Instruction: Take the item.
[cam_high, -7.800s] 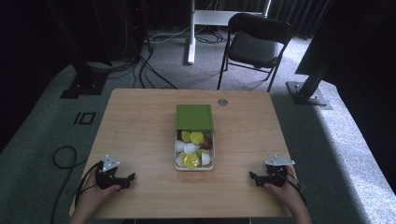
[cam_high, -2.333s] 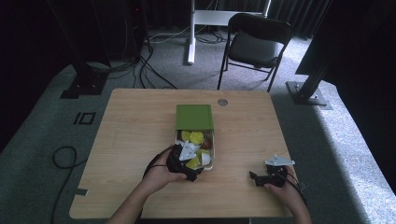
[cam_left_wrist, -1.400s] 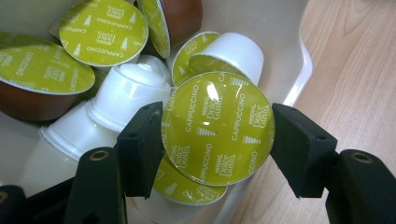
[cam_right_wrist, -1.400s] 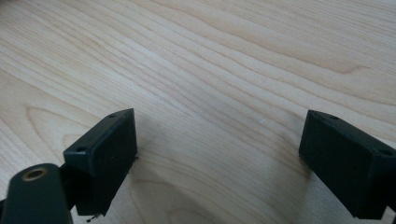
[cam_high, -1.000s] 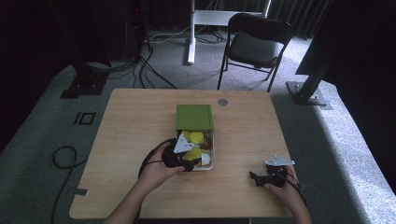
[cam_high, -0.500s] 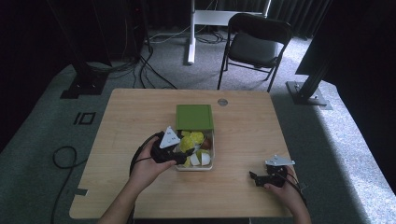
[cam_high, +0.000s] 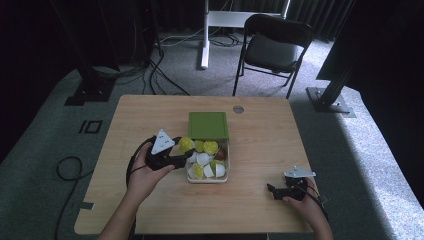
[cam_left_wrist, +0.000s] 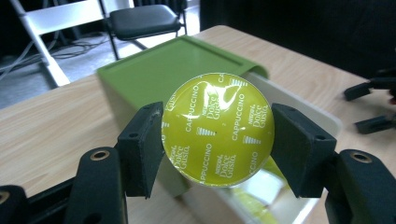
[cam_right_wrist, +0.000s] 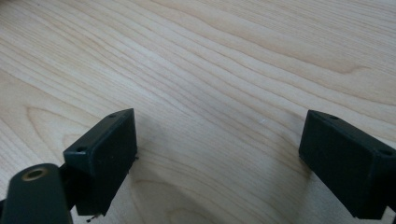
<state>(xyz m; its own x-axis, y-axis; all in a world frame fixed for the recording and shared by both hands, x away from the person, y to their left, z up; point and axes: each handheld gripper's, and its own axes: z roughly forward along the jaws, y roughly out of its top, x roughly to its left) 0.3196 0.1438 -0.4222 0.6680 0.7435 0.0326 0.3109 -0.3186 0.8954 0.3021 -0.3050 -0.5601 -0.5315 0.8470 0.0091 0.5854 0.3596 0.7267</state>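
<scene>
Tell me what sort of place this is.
Probably a recording studio or lab: a light wooden table on grey carpet, black curtains around it, loose black cables and a black folding chair behind.

Both tongs are matte black, the left tongs (cam_left_wrist: 217, 149) and right tongs (cam_right_wrist: 219, 163) with blocky rectangular pads, brass-ringed screw holes, grey three-cornered top plates and black trailing cables; forearms are bare.
</scene>
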